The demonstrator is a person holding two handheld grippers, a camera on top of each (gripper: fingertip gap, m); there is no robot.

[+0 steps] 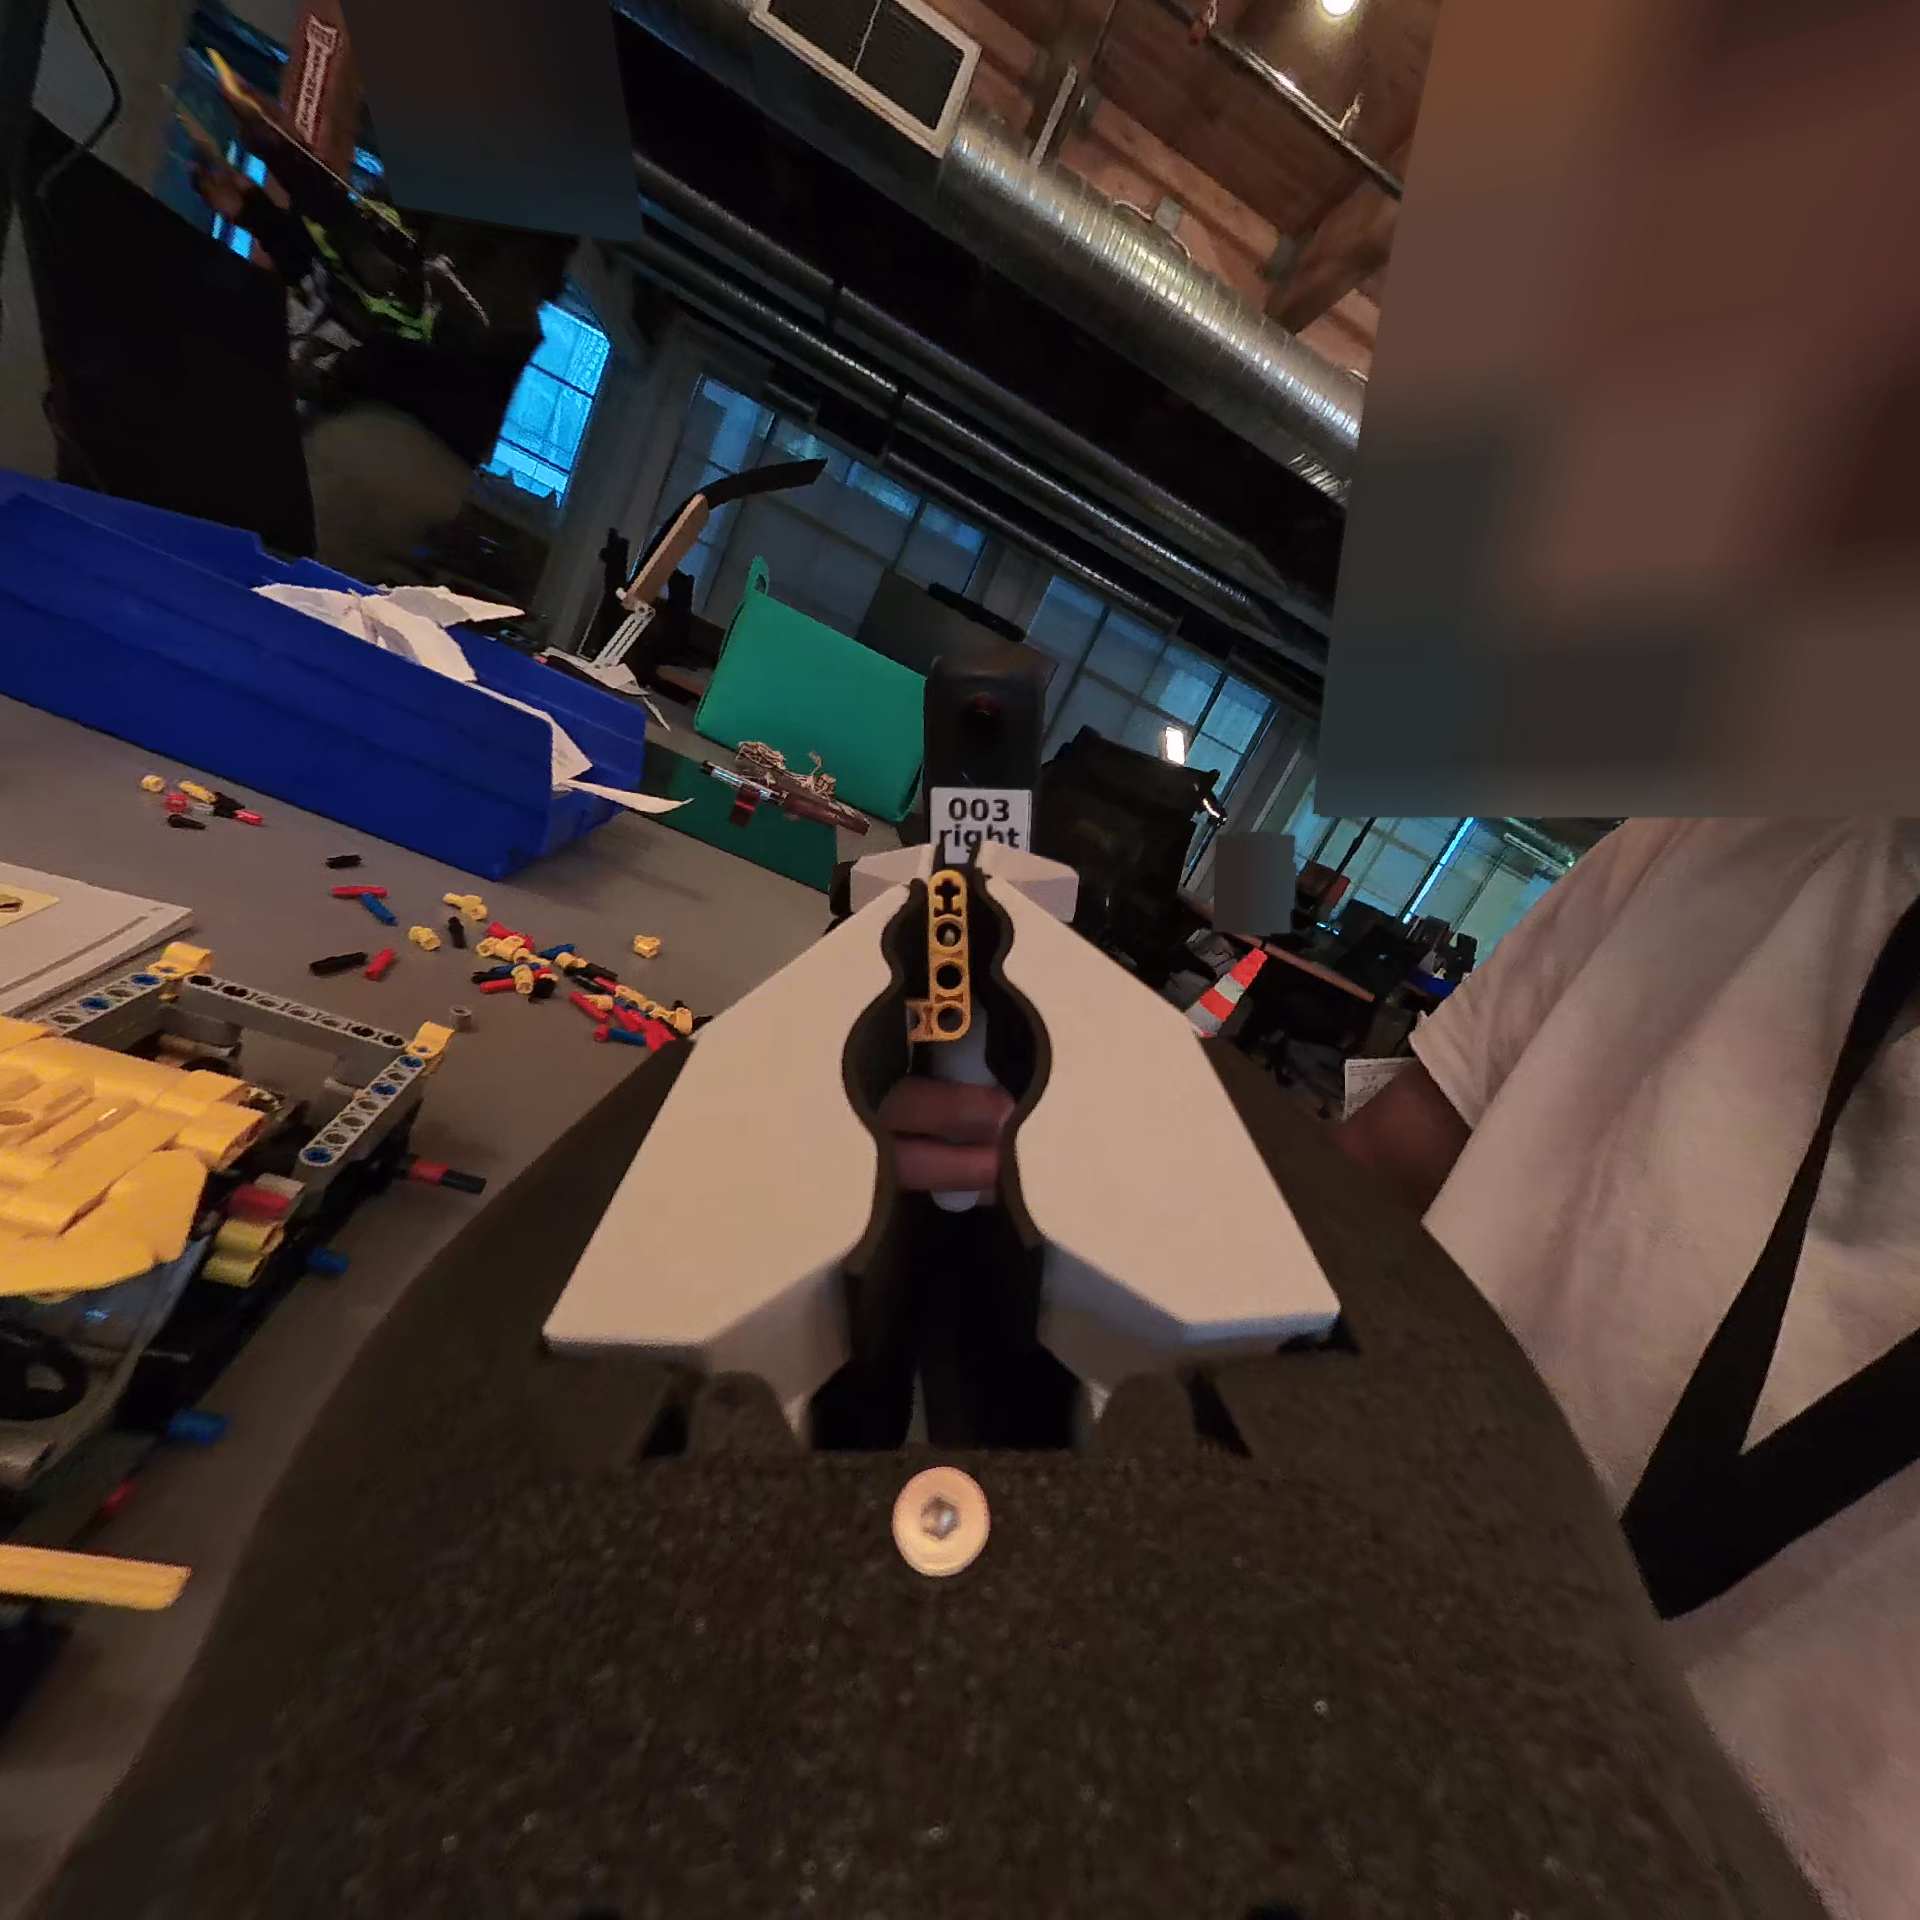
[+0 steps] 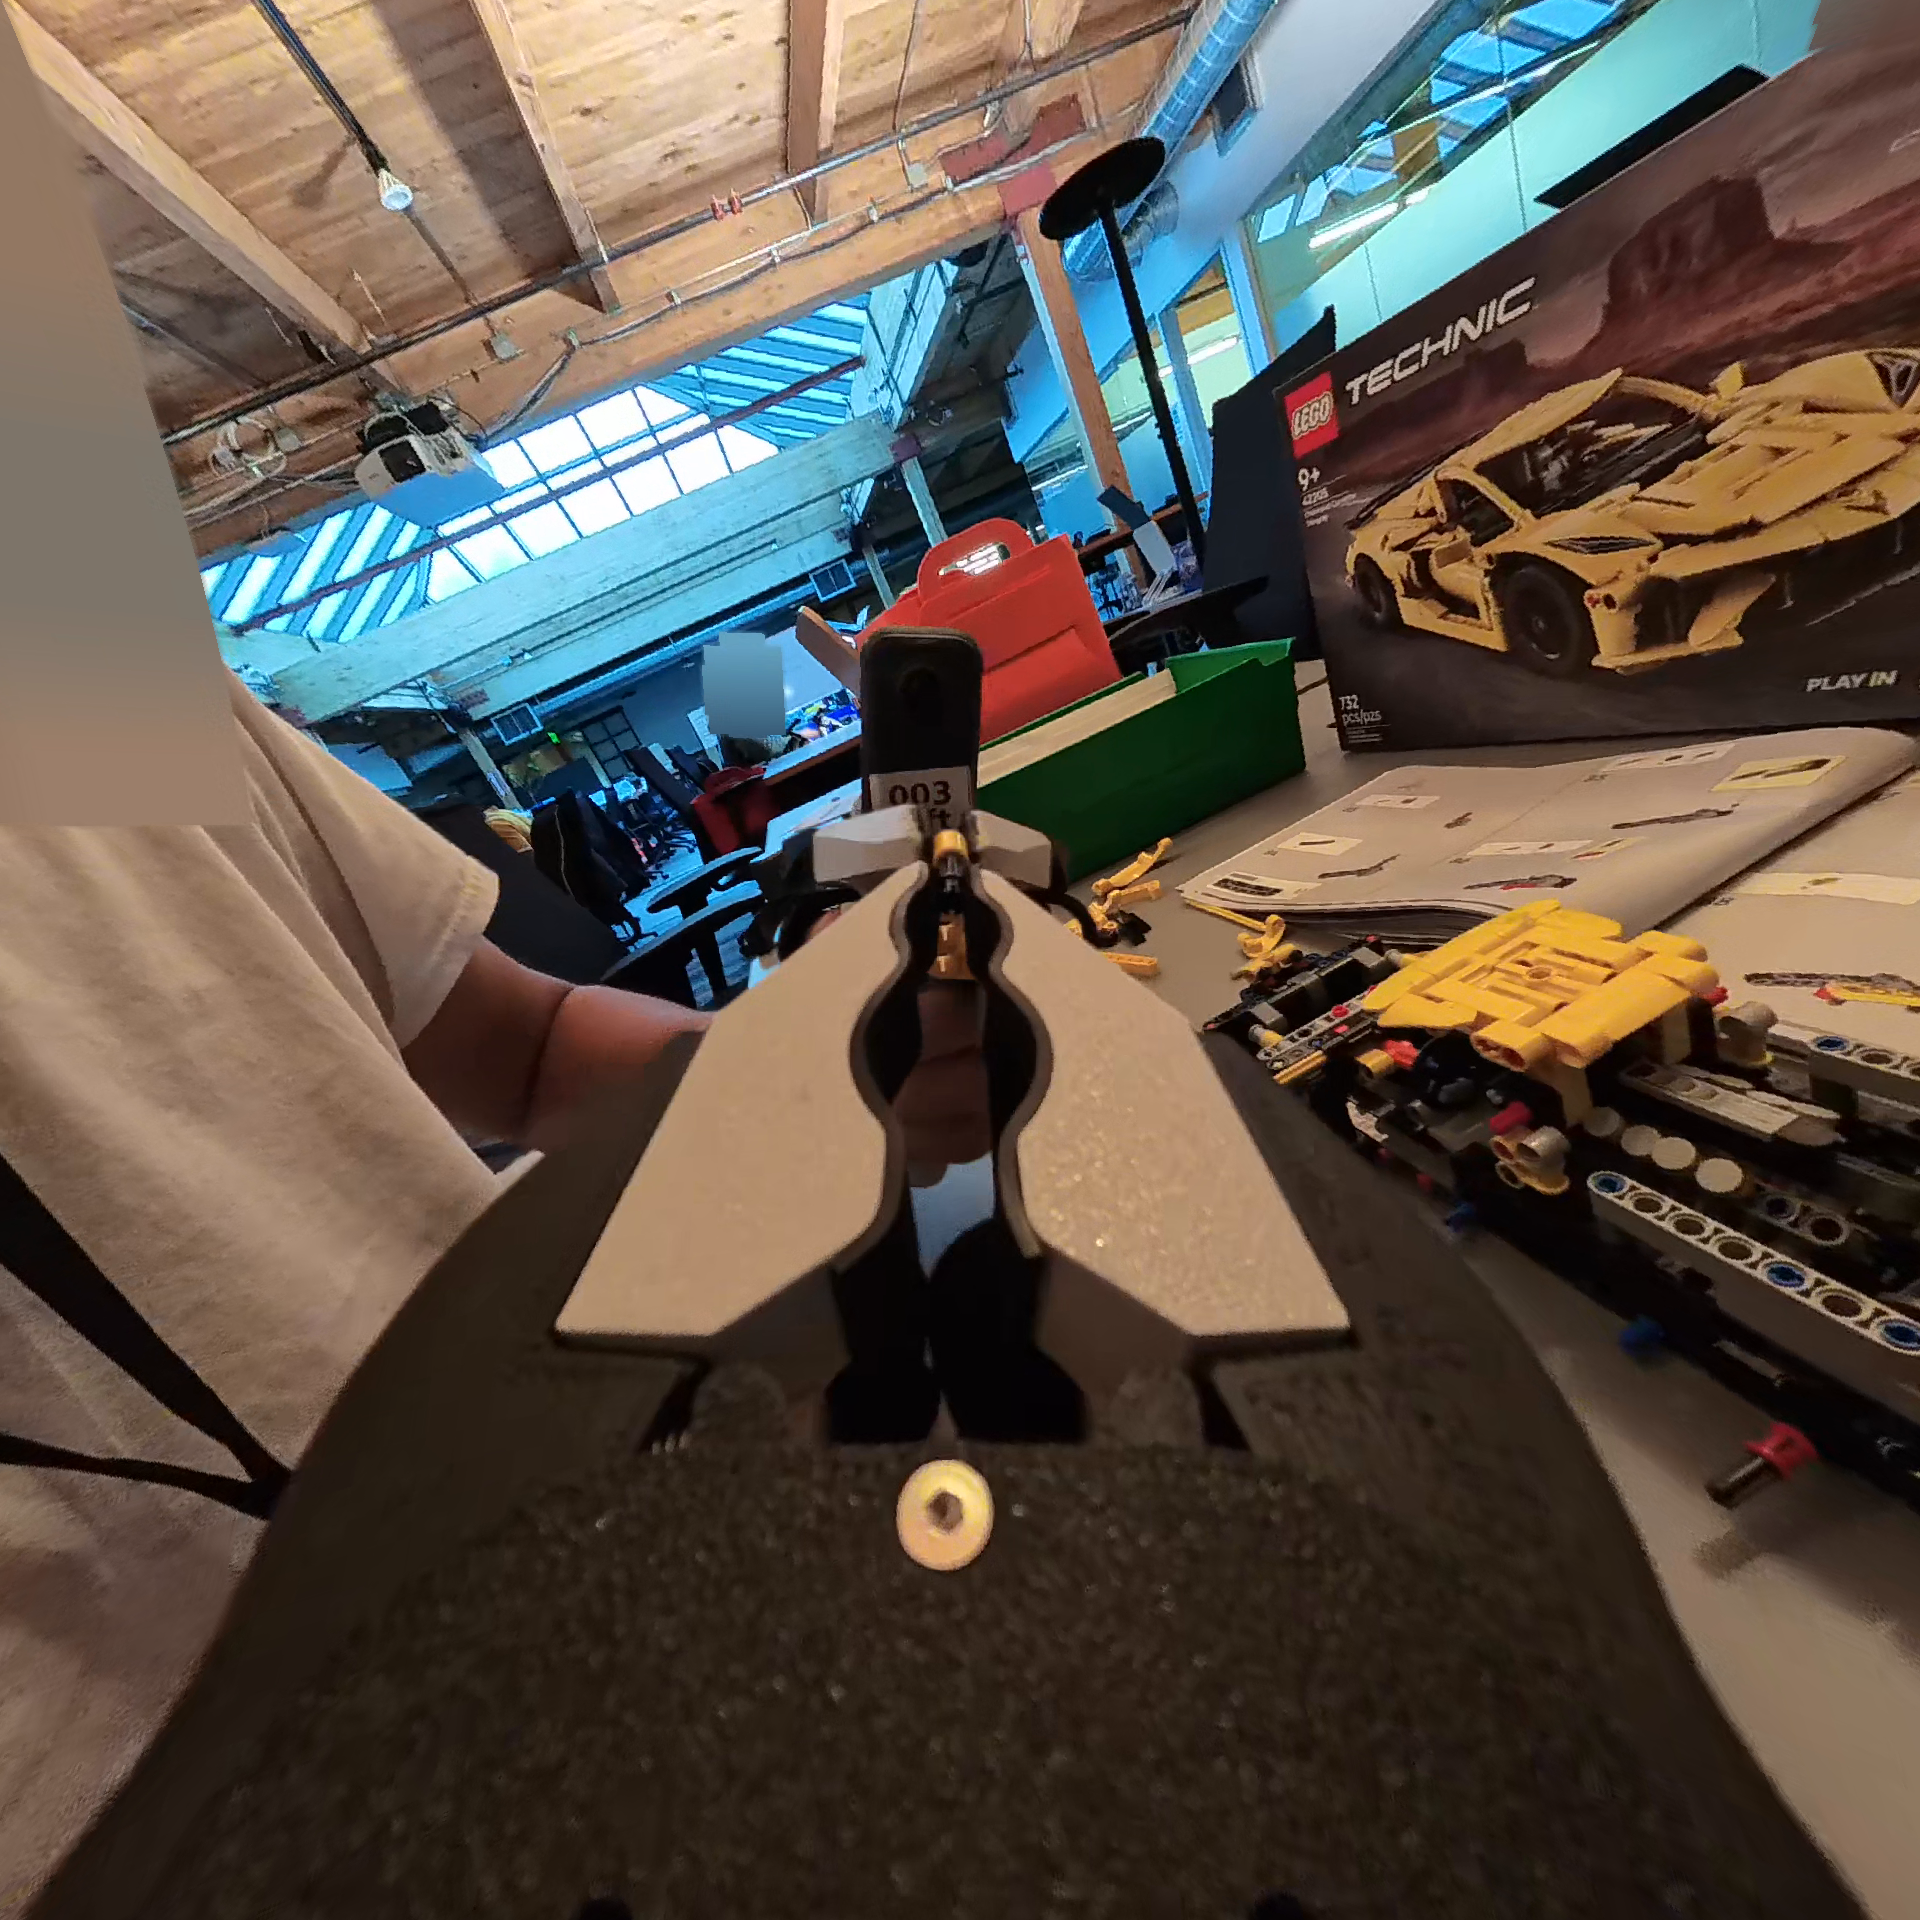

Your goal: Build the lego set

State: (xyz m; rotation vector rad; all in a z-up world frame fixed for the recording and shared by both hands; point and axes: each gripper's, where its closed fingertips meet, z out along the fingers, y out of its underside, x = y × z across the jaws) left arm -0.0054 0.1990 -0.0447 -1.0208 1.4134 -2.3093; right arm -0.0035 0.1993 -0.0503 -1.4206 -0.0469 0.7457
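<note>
On the desk (image 2: 1714,1621) sits the half-built car (image 2: 1538,1039), w/ loose pins (image 1: 551,966) nearby. Up in the air, left tongs (image 1: 948,951) & right tongs (image 2: 948,914) face each other, both clamped on one yellow beam (image 1: 943,956).

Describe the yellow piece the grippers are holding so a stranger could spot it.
Above the grey table, the left gripper and right gripper meet tip to tip. Pinched between them is a small yellow holed beam, the only piece in the air, unlike the loose pins below.
</note>
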